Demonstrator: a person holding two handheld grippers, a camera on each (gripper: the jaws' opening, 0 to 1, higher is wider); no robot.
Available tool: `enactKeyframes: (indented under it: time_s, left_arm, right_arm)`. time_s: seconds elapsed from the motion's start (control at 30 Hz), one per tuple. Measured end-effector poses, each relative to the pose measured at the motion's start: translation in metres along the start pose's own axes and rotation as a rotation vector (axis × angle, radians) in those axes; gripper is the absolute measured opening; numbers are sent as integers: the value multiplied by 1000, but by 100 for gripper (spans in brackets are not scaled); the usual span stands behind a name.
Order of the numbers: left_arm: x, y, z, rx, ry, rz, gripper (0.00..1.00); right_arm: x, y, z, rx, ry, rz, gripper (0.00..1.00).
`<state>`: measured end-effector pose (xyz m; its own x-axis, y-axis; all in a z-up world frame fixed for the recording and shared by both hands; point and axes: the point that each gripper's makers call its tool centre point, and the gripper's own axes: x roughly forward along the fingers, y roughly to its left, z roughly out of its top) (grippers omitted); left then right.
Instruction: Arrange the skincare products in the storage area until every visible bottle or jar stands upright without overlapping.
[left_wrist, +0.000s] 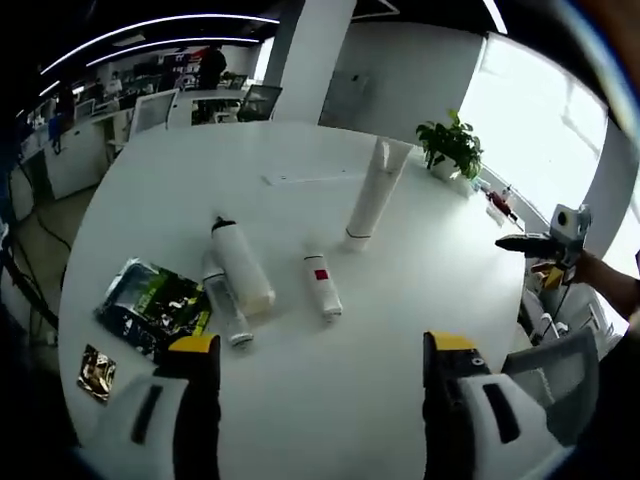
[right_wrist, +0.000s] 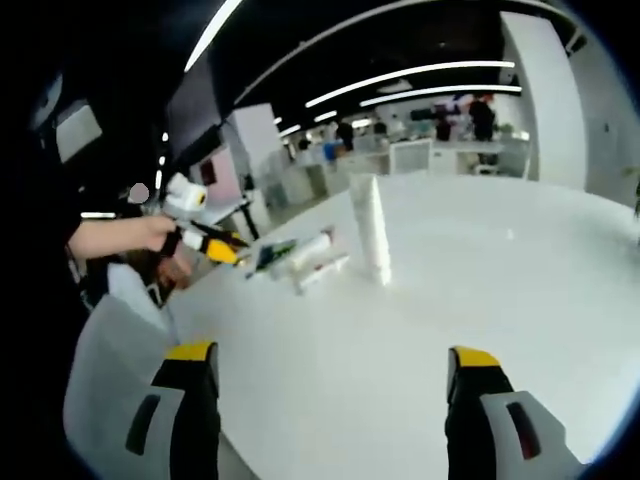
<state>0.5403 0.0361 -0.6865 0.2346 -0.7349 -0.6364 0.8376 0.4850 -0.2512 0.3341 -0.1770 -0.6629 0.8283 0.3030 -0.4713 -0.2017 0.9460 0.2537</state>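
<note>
On the white round table (left_wrist: 300, 420), a tall white tube (left_wrist: 372, 195) stands upright toward the far side. Three products lie flat nearer me: a large white bottle with a black cap (left_wrist: 243, 265), a small clear bottle (left_wrist: 226, 310) beside it, and a white tube with a red label (left_wrist: 322, 283). My left gripper (left_wrist: 322, 345) hovers open above the table's near part, short of them, with nothing between its jaws. My right gripper (right_wrist: 332, 355) is open and empty over bare table (right_wrist: 480, 280). From there the upright tube (right_wrist: 370, 230) and the lying bottles (right_wrist: 310, 255) sit further off.
A green and black packet (left_wrist: 152, 303) and a small gold sachet (left_wrist: 96, 372) lie at the table's left edge. A potted plant (left_wrist: 452, 145) stands at the far right. A grey chair back (left_wrist: 555, 375) is by the near edge. Office desks fill the background.
</note>
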Motion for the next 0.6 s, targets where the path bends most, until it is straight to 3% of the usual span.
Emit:
enactKeyframes:
  time_s: [0.6]
  left_arm:
    - [23, 23, 16, -12, 14, 43, 78]
  right_arm:
    - [9, -2, -3, 20, -6, 4, 93]
